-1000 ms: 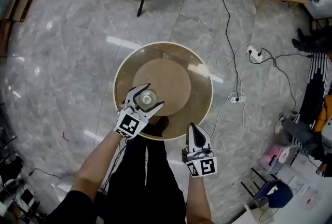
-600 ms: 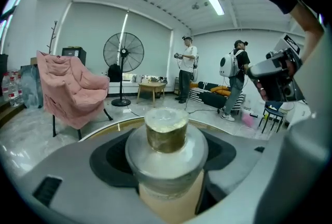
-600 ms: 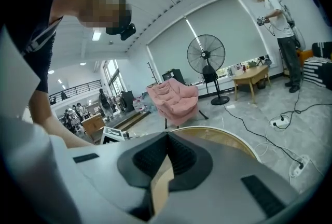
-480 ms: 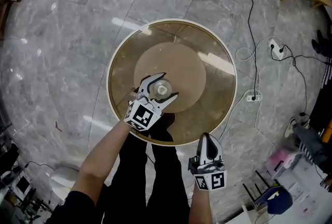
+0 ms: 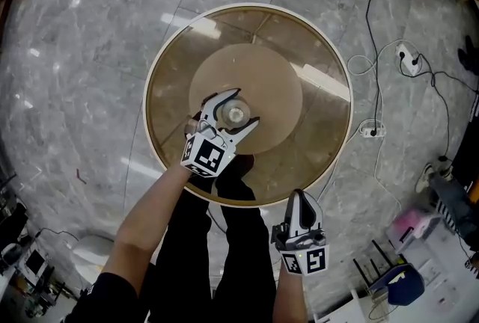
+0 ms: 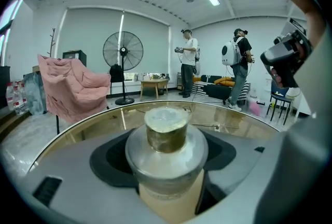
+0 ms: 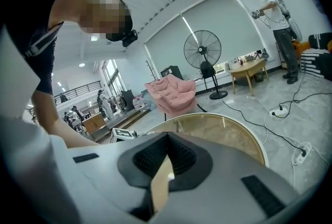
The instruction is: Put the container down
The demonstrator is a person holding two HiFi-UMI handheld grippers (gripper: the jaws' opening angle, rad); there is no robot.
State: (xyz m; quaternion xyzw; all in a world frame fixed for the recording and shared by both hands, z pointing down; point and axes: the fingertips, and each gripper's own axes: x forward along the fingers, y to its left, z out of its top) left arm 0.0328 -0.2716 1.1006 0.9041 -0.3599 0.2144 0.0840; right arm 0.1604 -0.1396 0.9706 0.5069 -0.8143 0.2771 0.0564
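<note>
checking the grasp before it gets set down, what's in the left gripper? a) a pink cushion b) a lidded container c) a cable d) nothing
b: the left gripper is shut on the container, whose lidded top stands between its jaws in the left gripper view.

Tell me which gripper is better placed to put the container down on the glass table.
Left. The left gripper holds the container between its jaws, above the middle of the round table. The right gripper is shut on nothing and hangs beyond the table's near edge.
</note>
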